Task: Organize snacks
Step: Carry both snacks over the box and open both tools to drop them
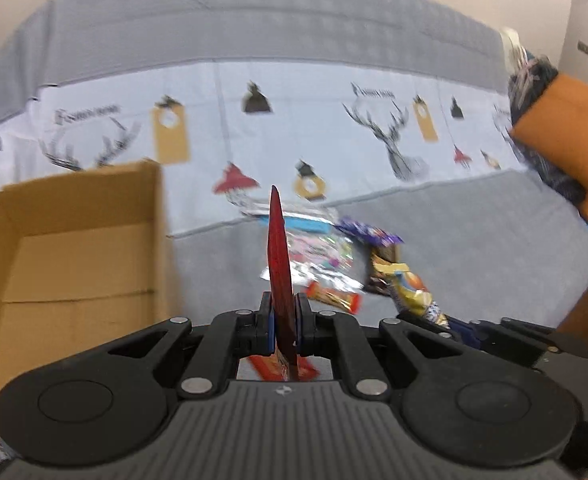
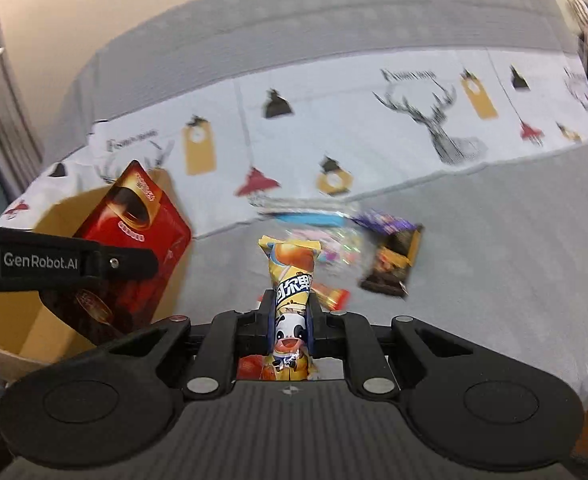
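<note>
My left gripper (image 1: pixel 284 316) is shut on a flat red snack packet (image 1: pixel 280 264), which stands edge-on between the pads above the sofa seat. From the right wrist the same red packet (image 2: pixel 134 232) shows its face, held by the left gripper's black body (image 2: pixel 66 262) in front of the cardboard box (image 2: pixel 22 320). My right gripper (image 2: pixel 292 314) is shut on a yellow snack bar with a cartoon cow (image 2: pixel 292 280). That yellow bar (image 1: pixel 414 296) also shows at the right of the left wrist view. The open cardboard box (image 1: pixel 74 248) stands at left. Several loose snacks (image 1: pixel 334 256) lie on the grey seat.
A grey sofa (image 1: pixel 474 240) carries a white deer-print cover (image 1: pixel 334 128) over its back. An orange cushion (image 1: pixel 570 144) leans at the right end. A dark wrapper (image 2: pixel 392 268) and an orange-red candy bar (image 1: pixel 334 298) lie among the pile.
</note>
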`<state>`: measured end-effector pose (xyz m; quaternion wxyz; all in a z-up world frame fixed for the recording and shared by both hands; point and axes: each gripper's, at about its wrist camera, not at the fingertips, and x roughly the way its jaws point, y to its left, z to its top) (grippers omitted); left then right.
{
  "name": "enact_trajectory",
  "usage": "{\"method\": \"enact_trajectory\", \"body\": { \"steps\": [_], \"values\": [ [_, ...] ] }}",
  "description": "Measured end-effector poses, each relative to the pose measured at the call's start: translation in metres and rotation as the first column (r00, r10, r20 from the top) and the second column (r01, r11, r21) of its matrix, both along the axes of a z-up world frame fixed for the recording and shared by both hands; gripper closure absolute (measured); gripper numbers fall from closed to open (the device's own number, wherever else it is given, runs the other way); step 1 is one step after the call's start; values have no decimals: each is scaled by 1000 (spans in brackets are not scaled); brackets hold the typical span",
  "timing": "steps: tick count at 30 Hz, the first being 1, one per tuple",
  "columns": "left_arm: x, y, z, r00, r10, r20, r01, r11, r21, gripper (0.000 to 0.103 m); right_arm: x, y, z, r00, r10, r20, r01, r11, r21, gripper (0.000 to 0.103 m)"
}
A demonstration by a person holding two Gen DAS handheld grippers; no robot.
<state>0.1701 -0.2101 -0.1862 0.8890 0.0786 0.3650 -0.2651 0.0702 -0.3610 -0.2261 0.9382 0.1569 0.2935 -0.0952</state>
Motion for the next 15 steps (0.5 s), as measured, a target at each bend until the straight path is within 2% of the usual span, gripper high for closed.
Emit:
{"method": "enact_trajectory", "body": {
  "steps": [5,12,14,15],
  "values": [
    [7,48,25,999,48,5,-48,997,-66,93,13,33,37,996,65,52,-64,998,-23,88],
    [16,131,70,991,132,39,-121,972,-201,93,31,60,92,978,152,143,-161,986,52,88],
    [21,152,77,987,159,25,-149,963,-226,93,38,69,104,972,171,162,-185,980,71,88],
    [25,165,78,985,172,-11,-169,952,-254,93,41,73,109,969,179,168,-195,978,80,88]
  ]
}}
